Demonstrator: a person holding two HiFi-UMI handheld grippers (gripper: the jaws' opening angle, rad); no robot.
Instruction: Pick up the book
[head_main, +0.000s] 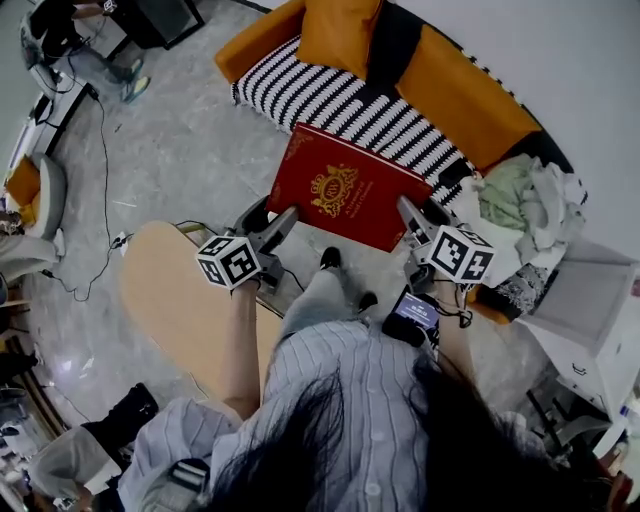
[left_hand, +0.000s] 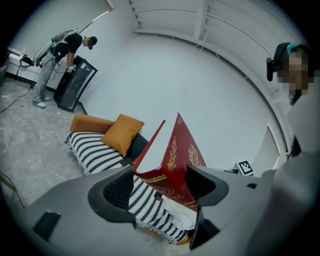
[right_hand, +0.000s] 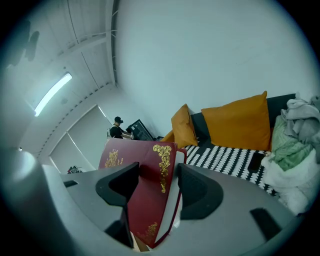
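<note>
Red book (head_main: 350, 188), 1 only, is held up in the air by the front edge of the striped sofa (head_main: 340, 110), gold-print cover facing up. Both forearms reach fwd from the torso, grippers angled slightly down. L gripper (head_main: 287, 218) pinches the book's near-left corner. R gripper (head_main: 407, 212) pinches its near-right edge. Count: 2 grippers, 2 marker cubes (head_main: 228, 262), 1 sofa, 2 orange cushions (right_hand: 239, 122).
</note>
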